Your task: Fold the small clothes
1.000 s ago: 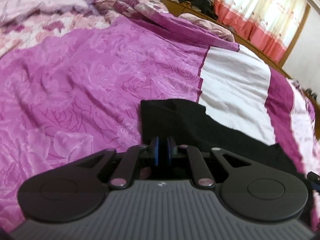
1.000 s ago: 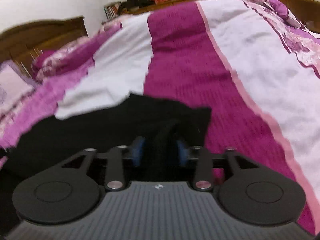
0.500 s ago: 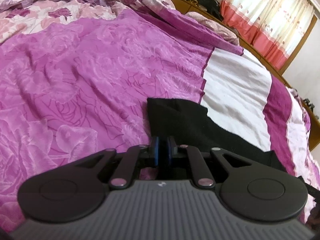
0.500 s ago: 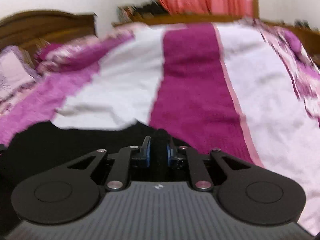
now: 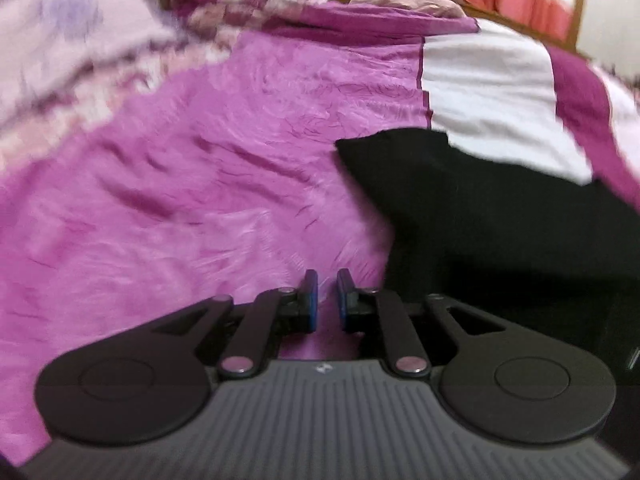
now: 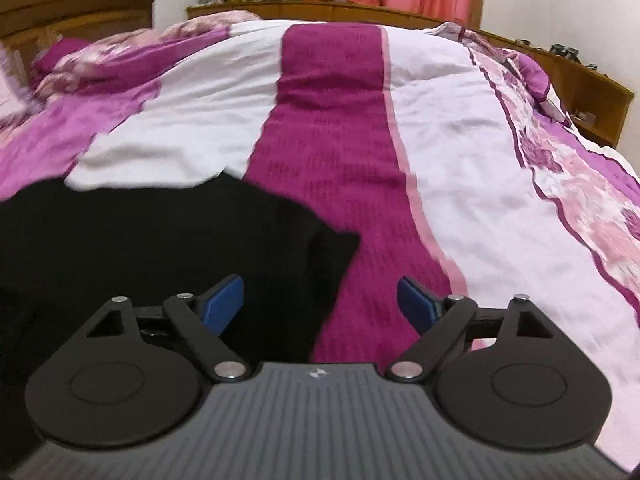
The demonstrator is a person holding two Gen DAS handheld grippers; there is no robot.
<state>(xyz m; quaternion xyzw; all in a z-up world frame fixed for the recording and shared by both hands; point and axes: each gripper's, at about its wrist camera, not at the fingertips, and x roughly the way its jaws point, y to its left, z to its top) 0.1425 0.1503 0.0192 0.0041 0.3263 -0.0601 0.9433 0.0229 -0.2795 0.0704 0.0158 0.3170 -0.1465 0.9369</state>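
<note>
- The black garment (image 6: 152,248) lies spread on the bed (image 6: 460,160), across the border where the quilt's white stripe (image 6: 172,136) meets its magenta stripes; I use that white stripe as the landmark.
- Judging progress: the cloth rests flat in a wide dark slab and neither tool holds it, so a fold looks just laid down, though the layers cannot be counted in so dark a cloth. Further folds to make it compact, or other small clothes, may be left; no other garment shows.
- Right tool (image 6: 320,300): its jaws are opening and stand wide apart. The garment's near right corner lies below and between them, but the blue pads (image 6: 224,300) do not press on it.
- Left tool (image 5: 327,304): the jaws are nearly together with a slim gap, and only the pink quilt shows through that gap, so it grips nothing. It sits well to the left of the white stripe, just left of the garment's edge.
- In the left view the black garment (image 5: 480,208) shows a squared far corner just below the white stripe's (image 5: 488,92) near edge.
- The cloth looks matte, soft and limp, with little sheen; seams and details are lost in the blackness and the motion blur.
- A small flap or doubled corner stands out at the garment's right end, over the magenta stripe right of the landmark.
</note>
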